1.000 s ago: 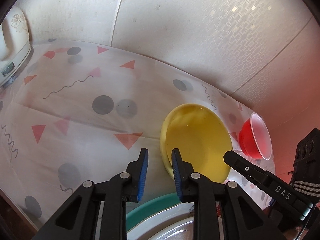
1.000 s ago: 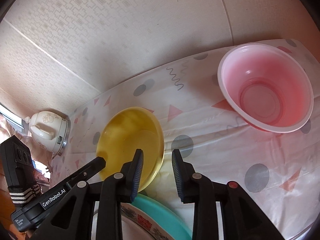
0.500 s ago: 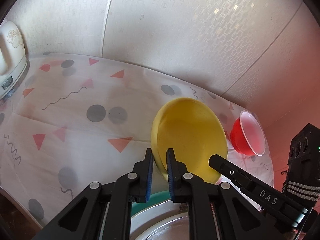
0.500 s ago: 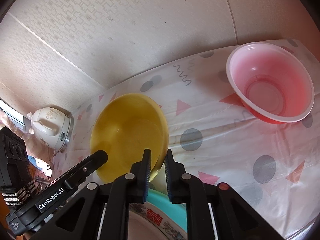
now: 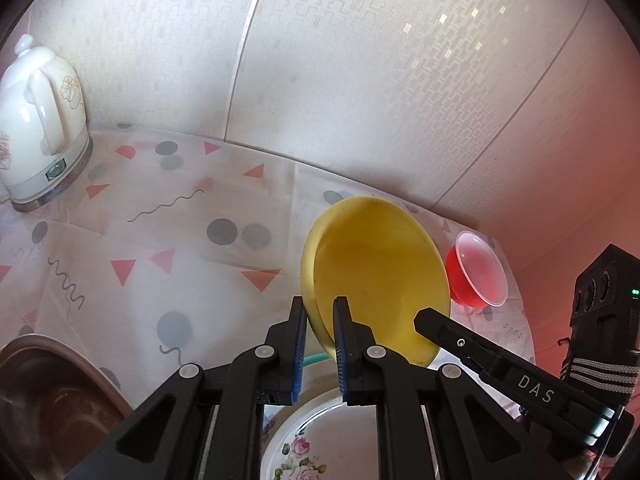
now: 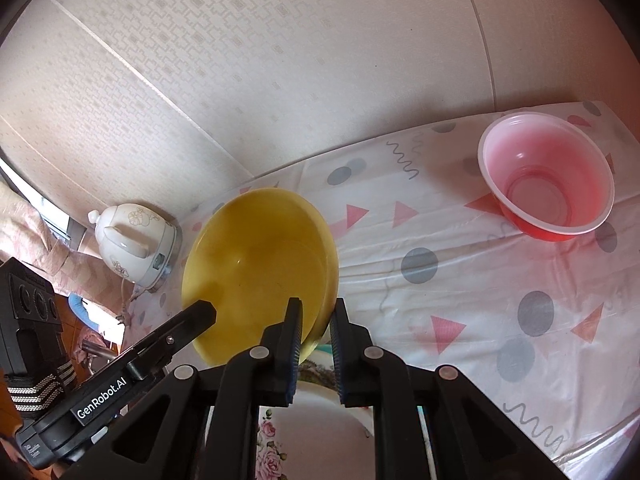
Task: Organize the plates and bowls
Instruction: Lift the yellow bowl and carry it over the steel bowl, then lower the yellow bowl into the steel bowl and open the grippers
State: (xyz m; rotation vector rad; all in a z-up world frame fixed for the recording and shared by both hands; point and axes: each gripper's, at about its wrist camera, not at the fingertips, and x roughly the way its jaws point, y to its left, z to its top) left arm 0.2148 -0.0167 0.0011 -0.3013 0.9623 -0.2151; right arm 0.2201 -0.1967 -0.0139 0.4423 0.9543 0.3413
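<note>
- Nearest the cameras, directly beneath both grippers: a white plate with rose print [image 5: 320, 440], and a strip of a teal dish [image 5: 314, 360] showing just past its far edge.
- Left gripper [image 5: 320, 320]: jaws drawn nearly together, blue pads clamped on the left rim of the yellow plate [image 5: 380, 272].
- Right gripper [image 6: 316, 320]: jaws likewise nearly together, clamped on the right rim of the same yellow plate [image 6: 260, 268]. Each gripper's black body is seen from the other's camera.
- Yellow plate: gripped from both sides, tilted with its far edge raised, clear of the tablecloth [image 5: 140, 280] and hanging above the white and teal dishes.
- Lower left of the left wrist view: part of a metal basin [image 5: 52, 392], contents unclear.
- Beyond, on the patterned tablecloth: a red bowl [image 6: 548, 184], upright and empty, well apart from the yellow plate, to the right.
- Far left corner, by the wall: a white kettle [image 5: 40, 120] on its base.
- Behind everything: a pale patterned wall [image 5: 360, 80].
</note>
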